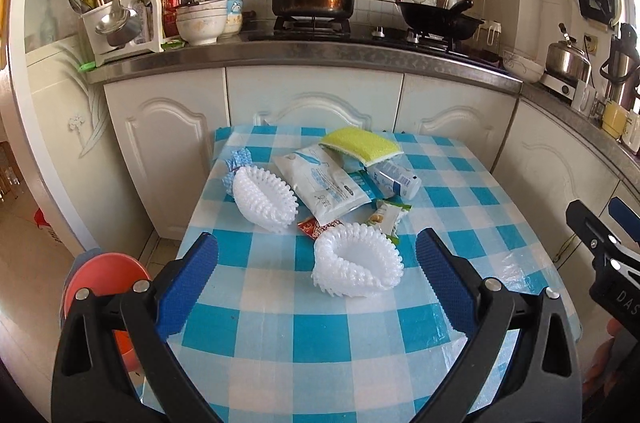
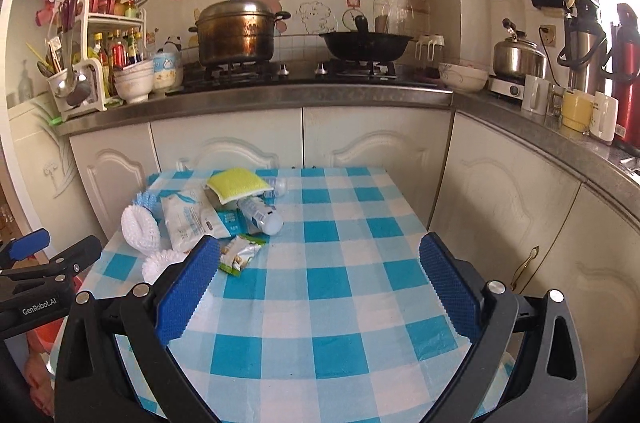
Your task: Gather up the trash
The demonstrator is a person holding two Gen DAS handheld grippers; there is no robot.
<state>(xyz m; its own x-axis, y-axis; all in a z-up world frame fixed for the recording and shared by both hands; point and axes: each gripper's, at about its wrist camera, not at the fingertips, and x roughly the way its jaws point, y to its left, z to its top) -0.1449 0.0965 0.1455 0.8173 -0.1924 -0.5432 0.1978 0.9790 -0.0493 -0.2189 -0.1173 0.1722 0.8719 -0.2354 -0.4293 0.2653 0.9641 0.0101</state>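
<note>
Trash lies clustered on the blue-and-white checked worktop [image 1: 360, 335]: a white foam fruit net [image 1: 358, 261] nearest, a second foam net [image 1: 264, 201] left of it, a white plastic pouch [image 1: 320, 185] and a green snack wrapper [image 1: 386, 217] behind it, likely heaped for easy pickup. The left tongs [image 1: 316, 279] hang released, jaws straddling the nearest net without touching. An orange-red bin [image 1: 104, 283] waits left of the worktop.

From the right wrist, the right tongs [image 2: 320, 279] hover released over bare cloth, right of the green wrapper [image 2: 240, 255], tilted down.
</note>
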